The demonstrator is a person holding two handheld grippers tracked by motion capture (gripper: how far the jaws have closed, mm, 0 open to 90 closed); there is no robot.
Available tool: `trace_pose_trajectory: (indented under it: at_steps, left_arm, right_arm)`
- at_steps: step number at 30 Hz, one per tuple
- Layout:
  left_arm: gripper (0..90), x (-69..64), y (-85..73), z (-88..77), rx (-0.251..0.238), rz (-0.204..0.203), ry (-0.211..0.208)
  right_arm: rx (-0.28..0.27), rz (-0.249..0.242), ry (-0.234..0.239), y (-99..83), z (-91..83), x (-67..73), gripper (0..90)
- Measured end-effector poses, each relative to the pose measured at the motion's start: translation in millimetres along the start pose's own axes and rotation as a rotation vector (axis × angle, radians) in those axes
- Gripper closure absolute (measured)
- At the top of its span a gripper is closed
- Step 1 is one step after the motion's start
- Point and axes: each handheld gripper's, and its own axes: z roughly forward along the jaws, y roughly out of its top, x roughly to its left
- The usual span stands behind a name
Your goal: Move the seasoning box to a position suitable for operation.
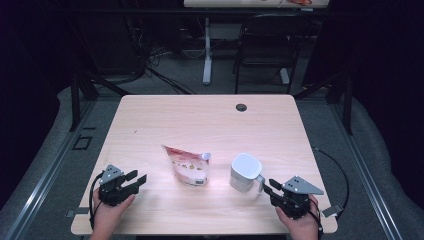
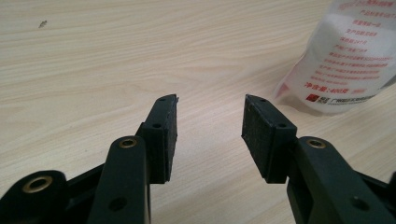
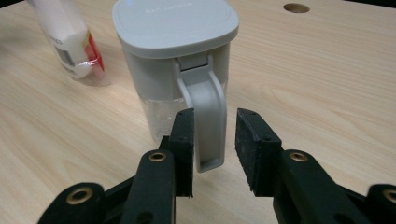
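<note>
From the high view, a white lidded jug (image 1: 245,173) stood upright on the table (image 1: 210,125), right of centre near the front edge, with a pouch (image 1: 187,165) standing just to its left, apart from it. The right tool (image 1: 268,187) sat at the jug's handle side, and the left tool (image 1: 138,181) rested well to the left of the pouch, pointing towards it. In the left gripper view, the left tool (image 2: 210,116) stood open over bare wood with nothing between its pads, the pouch (image 2: 348,60) off to the upper right and still a reach away. In the right gripper view, the right tool (image 3: 215,135) was open around the jug's grey handle (image 3: 208,121); the handle lay close against the left pad, whether touching I could not tell, and a clear gap showed before the right pad. The jug (image 3: 173,56) had its lid on and something clear inside near the bottom. The step in hand looked like taking hold of the jug by its handle. The next move would call for closing the right tool squarely on the handle, and for bringing the left tool up to the pouch.
</note>
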Motion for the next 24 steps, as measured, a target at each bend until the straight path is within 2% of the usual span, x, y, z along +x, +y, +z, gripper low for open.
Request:
trace_pose_trajectory:
  at_steps: [2,4,9,11,15,17,21,24]
  left_arm:
    - [56.3,0.1,-0.6,1.7,-0.003,0.002,0.001]
    - [56.6,0.1,-1.3,5.0,0.014,-0.002,0.000]
    - [57.2,0.9,0.2,4.6,0.002,0.009,-0.002]
    - [59.1,1.6,-0.2,4.4,-0.004,0.002,-0.003]
    - [57.4,2.9,-0.5,1.5,-0.021,-0.020,-0.002]
    - [55.9,2.7,-0.3,0.6,-0.026,-0.016,-0.001]
    - [54.5,0.6,-0.3,-1.2,-0.022,-0.011,0.001]
    - [53.5,-0.2,-2.9,0.1,-0.016,-0.014,-0.003]
  right_arm:
    - [0.002,0.002,0.006,-0.9,0.1,0.0,67.9]
    - [-0.002,-0.004,-0.002,-2.5,0.0,-2.6,66.6]
    - [0.005,0.002,0.000,-3.7,2.1,-4.2,65.1]
    - [0.008,-0.024,-0.008,-3.4,5.7,-1.8,65.5]
    - [0.012,-0.014,-0.014,-3.8,6.1,-1.3,65.9]
    - [0.013,-0.014,-0.008,-3.9,5.2,-0.6,66.3]
    - [0.012,-0.039,-0.008,-1.7,4.2,7.9,63.0]
    - [0.009,-0.026,-0.024,-0.1,11.4,11.0,60.7]
